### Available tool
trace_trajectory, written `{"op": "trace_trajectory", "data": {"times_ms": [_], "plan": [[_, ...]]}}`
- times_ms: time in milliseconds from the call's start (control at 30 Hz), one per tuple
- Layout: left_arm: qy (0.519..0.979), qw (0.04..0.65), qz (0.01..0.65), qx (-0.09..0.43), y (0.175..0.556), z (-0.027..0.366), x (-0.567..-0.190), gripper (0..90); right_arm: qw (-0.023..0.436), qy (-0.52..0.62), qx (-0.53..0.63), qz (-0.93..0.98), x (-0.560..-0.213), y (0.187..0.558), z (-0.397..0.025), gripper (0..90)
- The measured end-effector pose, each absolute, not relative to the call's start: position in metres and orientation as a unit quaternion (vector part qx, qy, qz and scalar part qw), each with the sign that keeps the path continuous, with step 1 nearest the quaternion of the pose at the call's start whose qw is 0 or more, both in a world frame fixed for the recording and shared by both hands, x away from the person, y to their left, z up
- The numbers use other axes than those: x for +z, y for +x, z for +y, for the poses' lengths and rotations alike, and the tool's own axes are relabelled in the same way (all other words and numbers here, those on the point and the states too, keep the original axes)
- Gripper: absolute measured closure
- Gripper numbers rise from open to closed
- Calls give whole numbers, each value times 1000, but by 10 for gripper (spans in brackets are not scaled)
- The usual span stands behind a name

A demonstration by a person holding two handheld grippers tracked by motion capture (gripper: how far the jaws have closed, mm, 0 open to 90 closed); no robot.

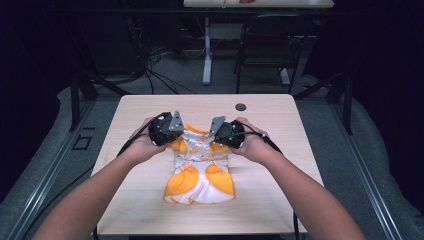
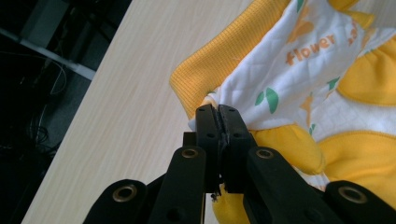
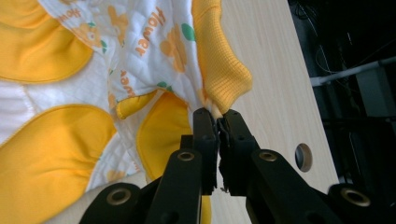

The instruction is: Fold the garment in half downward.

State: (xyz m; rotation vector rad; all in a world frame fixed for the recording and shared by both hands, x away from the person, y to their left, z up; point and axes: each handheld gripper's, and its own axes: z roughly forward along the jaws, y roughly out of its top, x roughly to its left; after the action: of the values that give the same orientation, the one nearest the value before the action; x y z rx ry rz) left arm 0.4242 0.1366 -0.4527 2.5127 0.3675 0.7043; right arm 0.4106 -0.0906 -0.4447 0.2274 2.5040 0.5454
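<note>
Grippers [image 2: 218,114] [image 3: 217,116] pinching garment [image 1: 201,175] corners.

The garment [image 1: 201,170] is white with orange-yellow patches (green leaves, orange "flower" lettering) on a pale wood-grain table [image 1: 145,200].

Hand-held grippers [image 1: 198,131] seemingly pinch garment [image 1: 201,176].

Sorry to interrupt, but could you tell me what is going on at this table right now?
A person is working on a small yellow and white garment lying on a wooden table with a handheld gripper in each hand. The left gripper is shut on the cloth beside a ribbed yellow cuff, and the right gripper is shut on the fabric just under the other ribbed cuff. Both grips are at the garment's far end, with the near part spread flat.
</note>
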Motion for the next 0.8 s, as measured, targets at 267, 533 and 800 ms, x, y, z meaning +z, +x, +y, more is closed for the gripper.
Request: {"op": "trace_trajectory", "data": {"times_ms": [267, 533, 800], "plan": [[921, 252, 143, 261, 418, 140, -470, 881, 278, 81, 200, 936, -459, 407, -86, 854], [923, 260, 143, 246, 406, 144, -481, 880, 271, 72, 201, 938, -470, 397, -86, 853], [926, 267, 125, 237, 390, 144, -487, 880, 258, 70, 210, 940, -479, 380, -91, 853]]}}
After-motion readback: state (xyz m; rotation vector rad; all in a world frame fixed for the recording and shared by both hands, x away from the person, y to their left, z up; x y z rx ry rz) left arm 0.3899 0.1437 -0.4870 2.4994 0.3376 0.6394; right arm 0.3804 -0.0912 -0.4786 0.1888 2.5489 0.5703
